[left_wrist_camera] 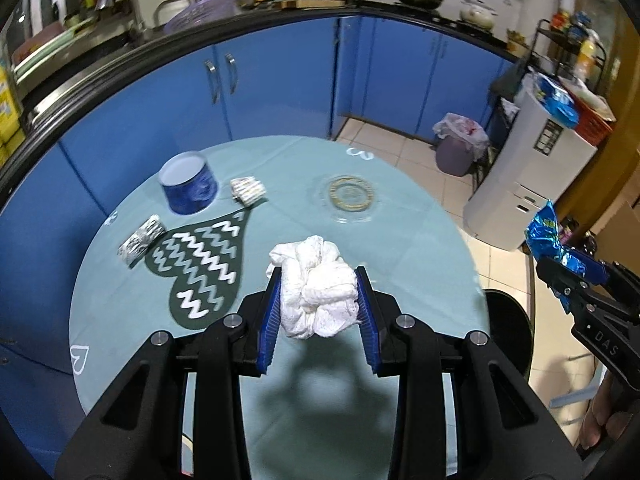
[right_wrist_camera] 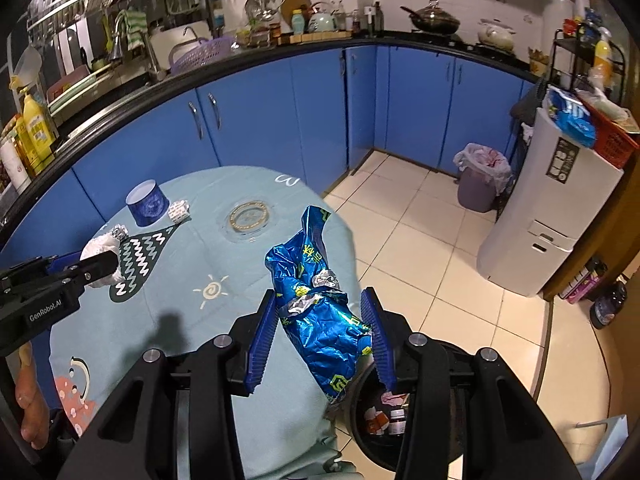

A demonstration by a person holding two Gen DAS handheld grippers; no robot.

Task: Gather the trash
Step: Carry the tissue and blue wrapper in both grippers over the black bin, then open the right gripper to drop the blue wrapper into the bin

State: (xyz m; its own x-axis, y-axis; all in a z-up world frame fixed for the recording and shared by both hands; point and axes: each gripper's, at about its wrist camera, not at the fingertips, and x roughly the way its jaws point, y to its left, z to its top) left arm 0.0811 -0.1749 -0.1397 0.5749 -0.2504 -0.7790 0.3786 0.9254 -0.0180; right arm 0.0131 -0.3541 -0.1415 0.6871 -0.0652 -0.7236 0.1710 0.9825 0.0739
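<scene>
The left claw (left_wrist_camera: 318, 300) is clamped on a wad of white tissue (left_wrist_camera: 314, 286), its blue pads pressed to both sides, and holds it above the round table (left_wrist_camera: 420, 248). Ahead of it and to its left a blue tin (left_wrist_camera: 188, 188) stands on the cloth, with a small crumpled wrapper (left_wrist_camera: 248, 190) just beside the tin and a foil scrap (left_wrist_camera: 142, 238) nearer, by the dark heart-shaped mat (left_wrist_camera: 204, 264). A glass dish (left_wrist_camera: 351, 197) sits straight ahead, well apart from the tissue.

The right claw (right_wrist_camera: 322, 334) is closed about a crumpled blue foil bag (right_wrist_camera: 316, 300), the pads touching its sides. It holds the bag past the table's edge, and a black bin (right_wrist_camera: 368, 436) sits below and just right of the claw, with some rubbish inside it.
</scene>
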